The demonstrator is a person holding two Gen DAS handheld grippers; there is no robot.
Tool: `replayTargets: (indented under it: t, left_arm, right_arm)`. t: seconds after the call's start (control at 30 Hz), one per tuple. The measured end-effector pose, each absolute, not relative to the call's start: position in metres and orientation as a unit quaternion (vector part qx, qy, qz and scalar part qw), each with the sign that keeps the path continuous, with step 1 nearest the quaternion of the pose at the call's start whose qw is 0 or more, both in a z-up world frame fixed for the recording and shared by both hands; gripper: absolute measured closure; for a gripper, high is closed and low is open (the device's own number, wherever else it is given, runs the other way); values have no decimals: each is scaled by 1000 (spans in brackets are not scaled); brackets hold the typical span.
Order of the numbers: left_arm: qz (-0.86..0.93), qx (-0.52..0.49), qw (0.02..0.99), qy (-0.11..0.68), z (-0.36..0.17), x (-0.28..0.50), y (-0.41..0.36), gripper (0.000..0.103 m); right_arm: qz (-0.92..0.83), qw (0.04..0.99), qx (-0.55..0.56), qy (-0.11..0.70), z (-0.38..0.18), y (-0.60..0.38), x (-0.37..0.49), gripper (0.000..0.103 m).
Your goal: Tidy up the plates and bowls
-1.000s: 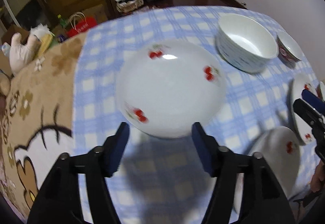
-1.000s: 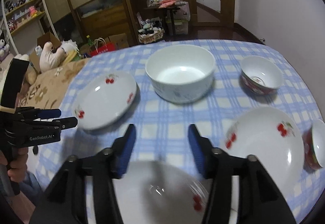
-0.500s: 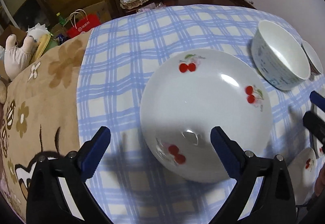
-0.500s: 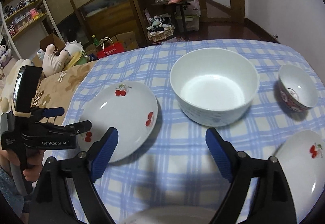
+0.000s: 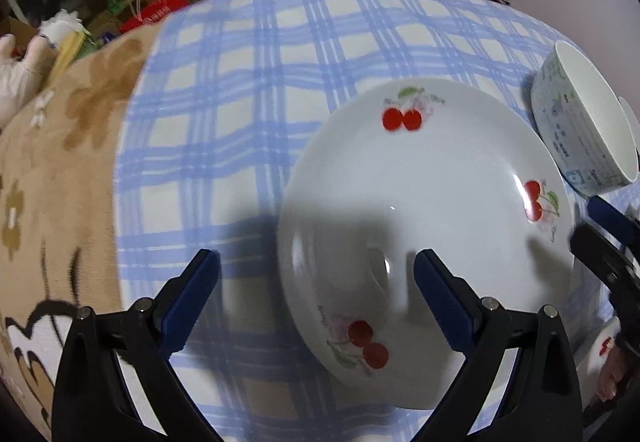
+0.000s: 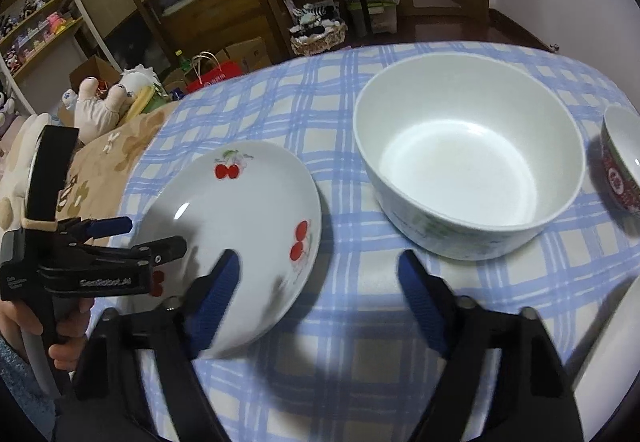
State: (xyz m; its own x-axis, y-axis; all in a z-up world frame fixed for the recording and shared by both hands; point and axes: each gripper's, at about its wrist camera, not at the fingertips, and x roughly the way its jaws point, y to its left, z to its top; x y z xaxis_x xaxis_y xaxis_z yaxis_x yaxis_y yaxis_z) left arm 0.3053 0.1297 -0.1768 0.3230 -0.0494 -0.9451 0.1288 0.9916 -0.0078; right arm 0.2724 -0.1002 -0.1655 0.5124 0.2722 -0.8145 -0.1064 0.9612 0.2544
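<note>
As both hands come down and forward from where they hung a second ago, the cherry plate (image 5: 420, 201) fills far more of the left wrist view, and the plate that lay under the right gripper then is gone from its view.

- Left gripper (image 5: 316, 258): fingers spread wide half a second back, now closing a little. One finger (image 5: 440, 298) is over the plate's near part, the other over bare tablecloth (image 5: 240, 89), so the plate's left rim lies between them. No pad presses on it; nothing gripped.
- Right gripper (image 6: 318, 258): jaws closing. Its left finger (image 6: 216, 302) overlaps the plate's near edge, the other hangs over cloth. Nothing held, as far as I can tell.
- Plate sits flat on the cloth, left of the large bowl (image 6: 468, 157) and apart from it. A small red-patterned bowl (image 6: 620, 161) stands further right.

Reading: both tools are converging on the same plate from opposite sides, so a lift of it looks to be the step in hand. Sorting has hardly begun; dishes are spread out singly.

Pose: left tool tips steeply down at the plate, seen from the right wrist view with a hand (image 6: 64, 338) round its handle. The right one slants down less sharply, aimed between plate and large bowl.
</note>
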Motion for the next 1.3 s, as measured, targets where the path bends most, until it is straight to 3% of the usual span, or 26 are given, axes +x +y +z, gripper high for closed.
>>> replayTargets:
  t: [0.03,0.1,0.17,0.23,0.4,0.53,0.6,0.87,1.3]
  left_arm:
    - [-51,40,813,579,-179,305,129,14]
    - [-51,36,816,575,-180,305,130,15]
    - [-47,29,819,571,-178,305,133,23]
    - [-40,27,823,565,-176,307,136,39]
    - [-38,12,829,558,-173,308,140,57]
    - [-47,-20,827,560,-171,312,146,75]
    - [-53,-38,824,563,-172,312,147,78]
    - [-53,-97,813,572,-174,313,159,82]
    - [-49,-84,810,578,-172,303,157,82]
  right_arm:
    - [108,861,81,490,-169,-99,275,41]
    - [104,858,71,499,-175,-96,278,51]
    - [105,857,67,500,-178,-94,281,59]
    - [108,856,71,501,-180,-93,283,69]
    - [117,853,83,501,-181,-86,287,90]
    - [110,850,98,506,-183,-86,289,91]
    - [108,849,102,507,-184,-86,289,91]
    - [100,853,96,503,-185,-81,288,89]
    - [100,852,119,501,-183,-84,283,90]
